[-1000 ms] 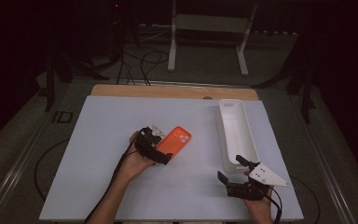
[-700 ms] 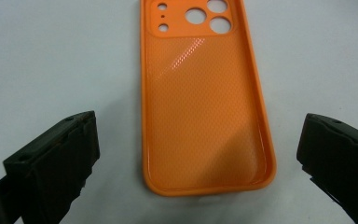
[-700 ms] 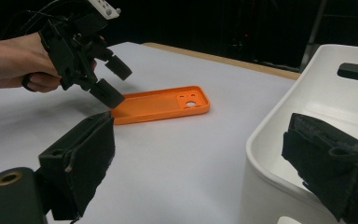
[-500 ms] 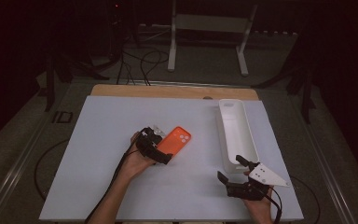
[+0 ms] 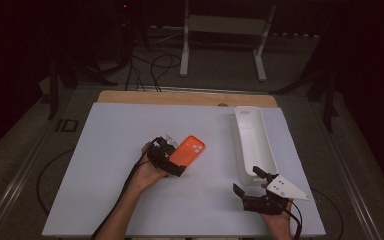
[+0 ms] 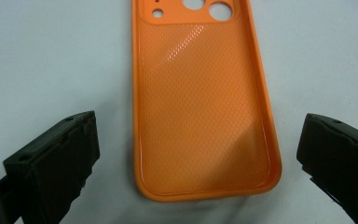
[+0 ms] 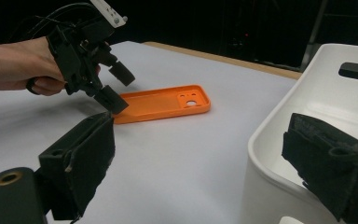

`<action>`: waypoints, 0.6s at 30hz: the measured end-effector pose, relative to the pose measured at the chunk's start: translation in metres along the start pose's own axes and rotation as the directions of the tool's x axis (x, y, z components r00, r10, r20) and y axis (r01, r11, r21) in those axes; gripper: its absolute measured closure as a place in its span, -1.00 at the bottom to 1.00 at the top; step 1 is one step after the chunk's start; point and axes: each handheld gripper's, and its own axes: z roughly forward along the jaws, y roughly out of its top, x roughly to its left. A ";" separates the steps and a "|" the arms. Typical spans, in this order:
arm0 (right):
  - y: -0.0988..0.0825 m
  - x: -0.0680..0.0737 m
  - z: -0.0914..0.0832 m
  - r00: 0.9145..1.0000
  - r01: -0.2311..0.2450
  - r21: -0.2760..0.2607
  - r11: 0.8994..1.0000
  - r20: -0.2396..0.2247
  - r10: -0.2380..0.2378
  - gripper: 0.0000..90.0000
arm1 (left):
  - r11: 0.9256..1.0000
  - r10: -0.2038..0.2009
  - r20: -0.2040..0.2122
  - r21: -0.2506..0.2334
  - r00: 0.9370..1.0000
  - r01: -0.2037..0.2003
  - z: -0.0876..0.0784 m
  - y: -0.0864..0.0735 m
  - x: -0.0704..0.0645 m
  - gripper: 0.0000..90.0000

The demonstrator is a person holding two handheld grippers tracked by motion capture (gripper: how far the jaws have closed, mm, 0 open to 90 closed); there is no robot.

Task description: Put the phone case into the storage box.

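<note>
Left gripper view: orange phone case (image 6: 204,100) lies flat between the spread left hand-held gripper (image 6: 198,158) jaws, untouched.

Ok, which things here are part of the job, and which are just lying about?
In the job:
orange phone case, lying flat on the table
left hand-held gripper, open, jaws either side of the case's near end

Lying about:
white tray, by the open right hand-held gripper
white table mat
</note>
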 end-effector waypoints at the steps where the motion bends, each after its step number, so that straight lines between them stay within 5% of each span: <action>1: 0.000 0.000 0.000 1.000 0.001 0.000 1.000 -0.001 -0.001 -0.80 | 1.000 0.002 0.000 0.004 1.000 -0.002 0.000 0.000 0.000 -1.00; 18: 0.000 0.000 0.000 1.000 -0.001 0.001 1.000 0.001 0.001 -0.80 | 0.999 -0.002 0.005 0.035 1.000 0.002 0.010 0.000 -0.001 -1.00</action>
